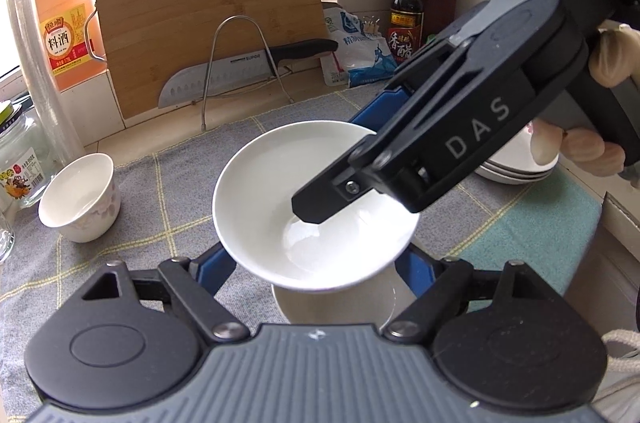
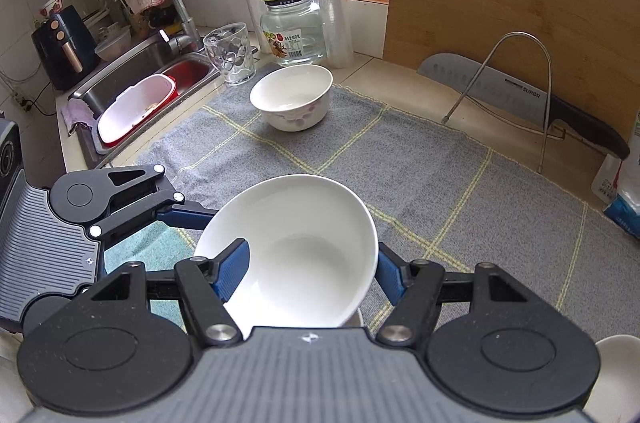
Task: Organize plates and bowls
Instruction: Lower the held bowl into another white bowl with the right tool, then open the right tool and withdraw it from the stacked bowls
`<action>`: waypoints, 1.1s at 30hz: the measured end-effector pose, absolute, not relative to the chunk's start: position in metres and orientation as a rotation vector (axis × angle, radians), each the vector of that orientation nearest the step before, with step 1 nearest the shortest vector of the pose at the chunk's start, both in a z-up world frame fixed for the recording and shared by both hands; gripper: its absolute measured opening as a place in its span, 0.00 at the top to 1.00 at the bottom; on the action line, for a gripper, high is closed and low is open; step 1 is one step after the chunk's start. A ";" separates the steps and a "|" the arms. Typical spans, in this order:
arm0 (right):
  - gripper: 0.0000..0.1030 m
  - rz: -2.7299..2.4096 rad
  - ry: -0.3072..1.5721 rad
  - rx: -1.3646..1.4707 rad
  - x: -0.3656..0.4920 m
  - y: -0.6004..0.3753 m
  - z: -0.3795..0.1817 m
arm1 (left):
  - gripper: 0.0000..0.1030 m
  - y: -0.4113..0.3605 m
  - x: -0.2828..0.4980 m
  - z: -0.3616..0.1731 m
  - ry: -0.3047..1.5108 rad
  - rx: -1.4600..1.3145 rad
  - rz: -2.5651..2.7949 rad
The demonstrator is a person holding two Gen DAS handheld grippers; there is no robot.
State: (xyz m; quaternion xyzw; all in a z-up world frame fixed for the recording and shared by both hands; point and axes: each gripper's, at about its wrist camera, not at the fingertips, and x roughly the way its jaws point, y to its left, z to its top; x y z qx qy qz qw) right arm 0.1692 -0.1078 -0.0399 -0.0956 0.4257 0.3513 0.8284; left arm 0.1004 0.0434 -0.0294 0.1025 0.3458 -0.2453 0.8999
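A plain white flared bowl (image 1: 260,191) (image 2: 304,223) hangs above the grey checked cloth (image 1: 160,191), tilted. My right gripper (image 2: 312,267) (image 1: 336,163) is shut on it, one finger inside the bowl and the other outside under the rim. My left gripper (image 1: 316,263) comes in from below. Its blue fingers (image 1: 218,269) flank the bowl's whitish underside and the pads are hidden under the rim. A small flowered bowl (image 1: 80,197) (image 2: 294,95) stands apart on the cloth's far corner. Stacked white dishes (image 1: 516,167) sit behind the right gripper.
A bamboo cutting board (image 1: 208,15), a knife (image 1: 224,75) and a wire rack (image 2: 516,79) line the wall. A glass jar (image 2: 292,31), a tumbler (image 2: 230,51) and a cooking-wine jug (image 1: 64,23) stand near the sink (image 2: 140,75). A teal cloth (image 1: 532,231) adjoins the grey one.
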 end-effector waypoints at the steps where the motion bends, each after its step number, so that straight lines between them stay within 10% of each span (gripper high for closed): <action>1: 0.30 0.744 0.907 -0.203 0.167 -0.109 -0.041 | 0.17 0.043 0.098 -0.030 0.720 0.211 -0.510; 33: 0.29 0.701 0.982 -0.208 0.143 -0.115 -0.068 | 0.17 0.036 0.083 -0.045 0.779 0.239 -0.547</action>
